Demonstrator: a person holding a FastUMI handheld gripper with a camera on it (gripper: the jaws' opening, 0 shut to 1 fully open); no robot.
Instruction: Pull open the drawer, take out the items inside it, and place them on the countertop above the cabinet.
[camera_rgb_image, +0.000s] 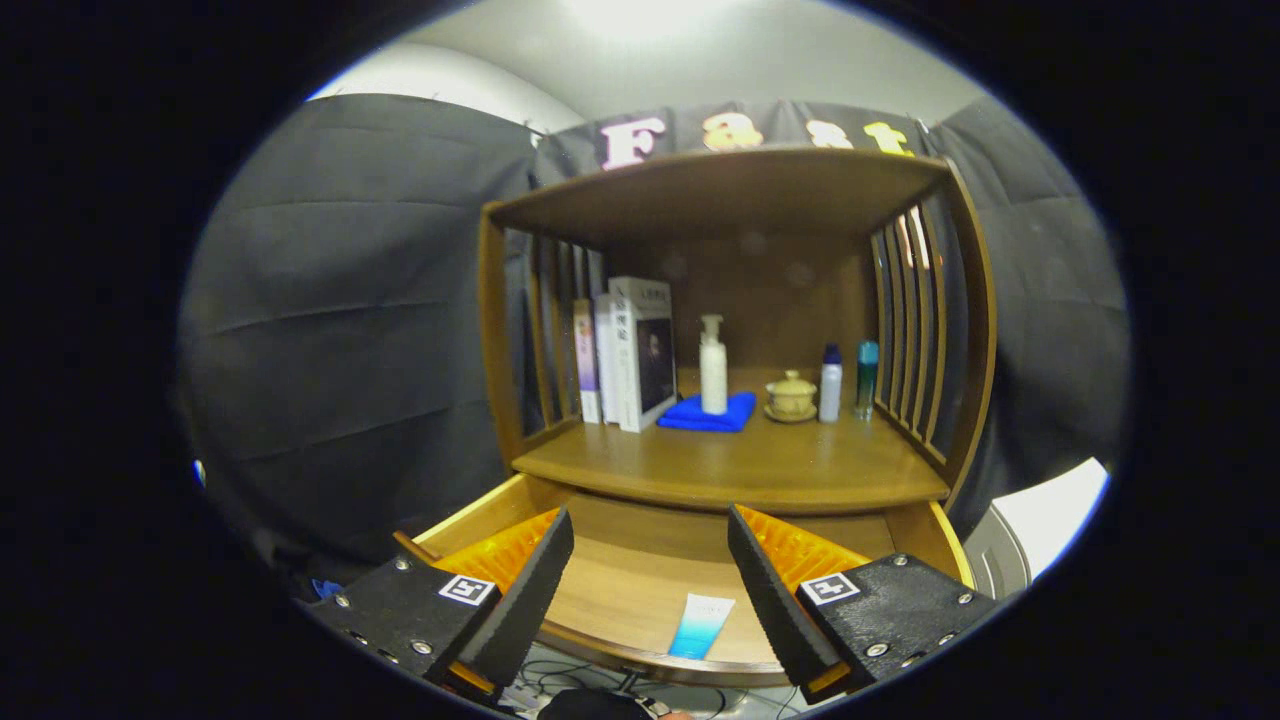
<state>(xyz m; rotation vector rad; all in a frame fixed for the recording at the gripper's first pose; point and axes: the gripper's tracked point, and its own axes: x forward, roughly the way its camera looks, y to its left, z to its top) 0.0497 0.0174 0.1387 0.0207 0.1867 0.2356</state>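
With drawer (640, 570) already pulled open, tongs (650, 590) spread wide and empty above a tube (700, 625), ready for lifting onto surface (740, 465).

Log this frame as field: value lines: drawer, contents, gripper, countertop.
drawer: the drawer is pulled open below the countertop
contents: one blue-and-white tube lying flat near the drawer's front edge
gripper: the gripper is open, fingers spread above the drawer, tube between them and not touched
countertop: the countertop carries books, a pump bottle on a blue cloth, a lidded cup and two small bottles
task state: tube not yet taken out
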